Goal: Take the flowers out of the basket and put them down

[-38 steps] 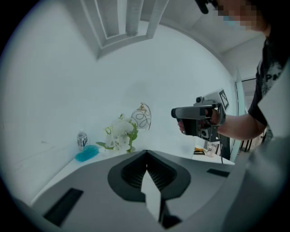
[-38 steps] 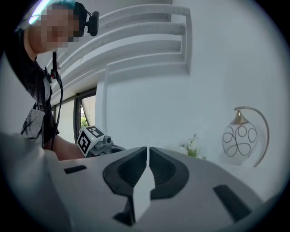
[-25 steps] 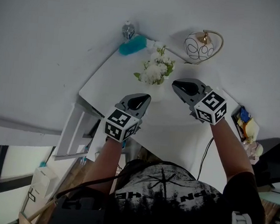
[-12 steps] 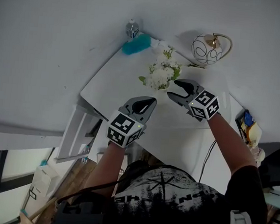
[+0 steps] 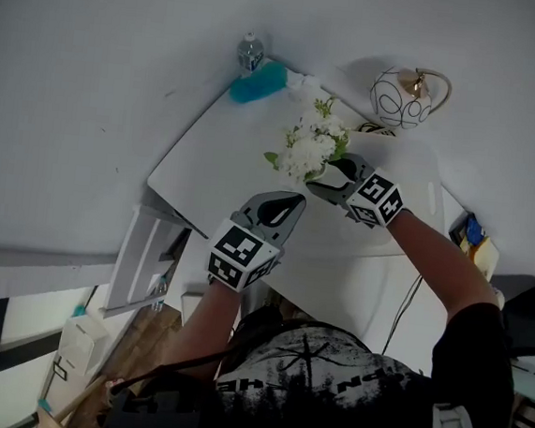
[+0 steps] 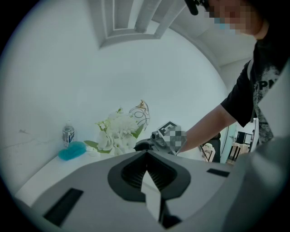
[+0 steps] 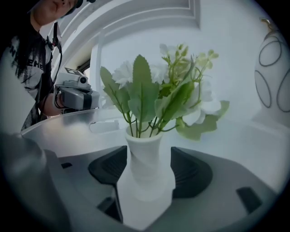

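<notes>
On the counter (image 5: 218, 161), at one o'clock from the closed, empty left gripper (image 5: 292, 202), the vase (image 7: 146, 158) of flowers (image 5: 308, 146) is flanked by the right gripper (image 5: 326, 174), whose jaws have just been spread wide and are kept clear of it, and could be tipped if struck by one jaw first.

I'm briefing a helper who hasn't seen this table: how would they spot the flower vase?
On the white table, look between the teal object and the round patterned ornament. The vase is small, white and twisted, stands between the right gripper's jaws, which have just been opening, and alone holds flowers.
</notes>
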